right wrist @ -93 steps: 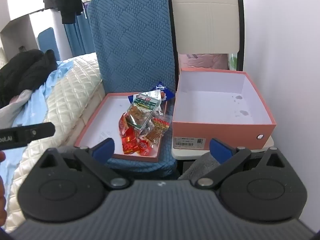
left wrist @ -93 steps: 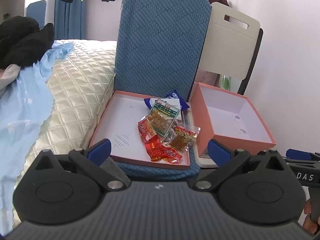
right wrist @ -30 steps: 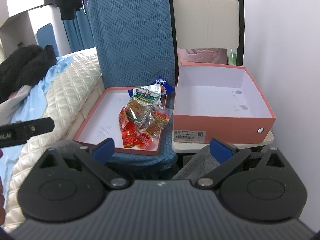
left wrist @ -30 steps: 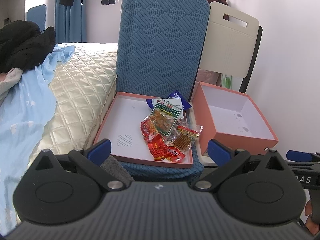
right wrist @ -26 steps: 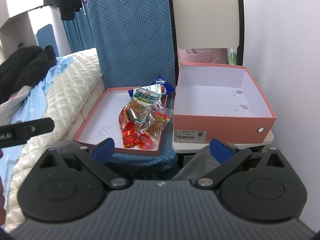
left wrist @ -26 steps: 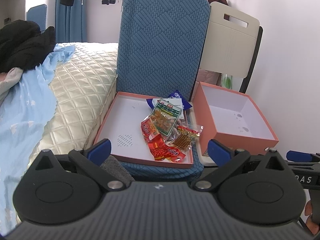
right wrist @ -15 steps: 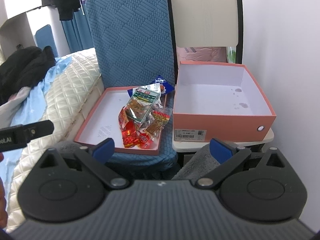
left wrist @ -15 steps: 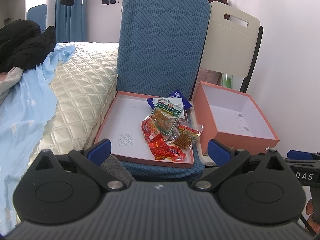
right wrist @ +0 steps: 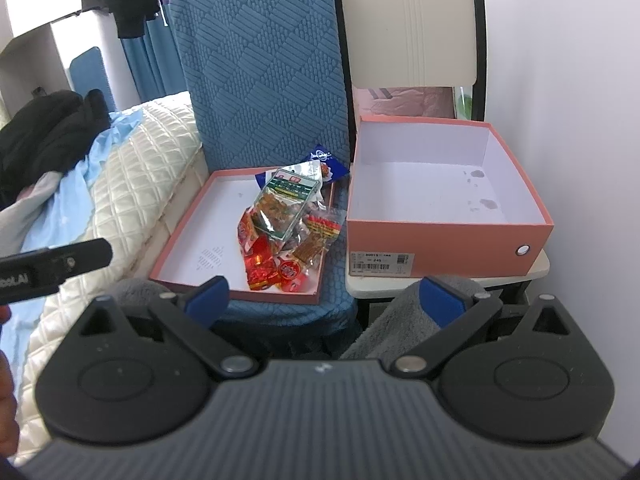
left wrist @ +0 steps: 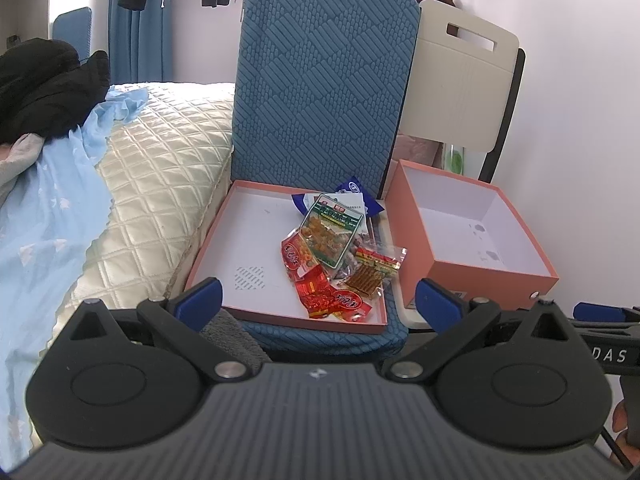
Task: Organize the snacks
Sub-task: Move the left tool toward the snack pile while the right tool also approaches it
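Left wrist view
Left gripper [left wrist: 318,300]: fingers spread wide, holding nothing
Snacks [left wrist: 336,256]: piled in the right half of the shallow lid [left wrist: 244,240] on the blue chair [left wrist: 320,80], ahead of and between the fingers, well apart from them
Box [left wrist: 472,276]: deep, beside the lid on the right

Right wrist view
Right gripper [right wrist: 326,296]: fingers wide apart, nothing between them
Snacks [right wrist: 288,232]: ahead, toward the left finger
Box [right wrist: 444,248]: on the white chair [right wrist: 412,24], ahead of the right finger
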The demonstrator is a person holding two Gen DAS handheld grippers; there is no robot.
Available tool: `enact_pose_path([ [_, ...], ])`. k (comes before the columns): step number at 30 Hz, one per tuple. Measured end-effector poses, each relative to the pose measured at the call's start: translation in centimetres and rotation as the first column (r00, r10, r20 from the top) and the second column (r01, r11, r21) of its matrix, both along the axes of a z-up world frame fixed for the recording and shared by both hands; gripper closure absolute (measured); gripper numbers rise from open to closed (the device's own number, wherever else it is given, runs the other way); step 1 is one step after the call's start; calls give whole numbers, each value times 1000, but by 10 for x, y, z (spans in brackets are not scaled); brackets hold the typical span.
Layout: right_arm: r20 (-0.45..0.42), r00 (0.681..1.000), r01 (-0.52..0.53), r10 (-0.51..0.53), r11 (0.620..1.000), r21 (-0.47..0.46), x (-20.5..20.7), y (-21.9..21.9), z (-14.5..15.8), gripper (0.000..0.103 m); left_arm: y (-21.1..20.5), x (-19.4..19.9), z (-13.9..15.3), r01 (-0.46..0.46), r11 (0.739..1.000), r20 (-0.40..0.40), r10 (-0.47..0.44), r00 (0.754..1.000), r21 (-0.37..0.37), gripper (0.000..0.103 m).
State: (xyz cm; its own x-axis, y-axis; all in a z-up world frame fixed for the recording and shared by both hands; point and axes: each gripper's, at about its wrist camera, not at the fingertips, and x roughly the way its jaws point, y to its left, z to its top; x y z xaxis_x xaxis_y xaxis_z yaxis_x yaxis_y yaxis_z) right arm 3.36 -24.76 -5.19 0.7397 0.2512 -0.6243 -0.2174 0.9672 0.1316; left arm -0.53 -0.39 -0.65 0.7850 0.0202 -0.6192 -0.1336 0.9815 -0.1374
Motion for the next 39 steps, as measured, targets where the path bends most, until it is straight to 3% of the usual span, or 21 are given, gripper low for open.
enact_pose_path([
  [10,-35,999,16,-14,999,46,4,-5,-6,0,-4,7,-3,2,1000,-4,-2,1000,1,0],
  [16,-37,999,-22,26,995,98,11,-3,-11,0,6,18,-8,-39,999,2,39,999,-36,0],
  [24,-82,995,-38,48,991,125,35,4,-25,1,14,44,-19,-82,996,-6,82,997,-28,0],
  [39,-143,988,-39,58,990,137,78,17,-46,6,39,84,-54,-114,992,-96,108,990,-52,0],
])
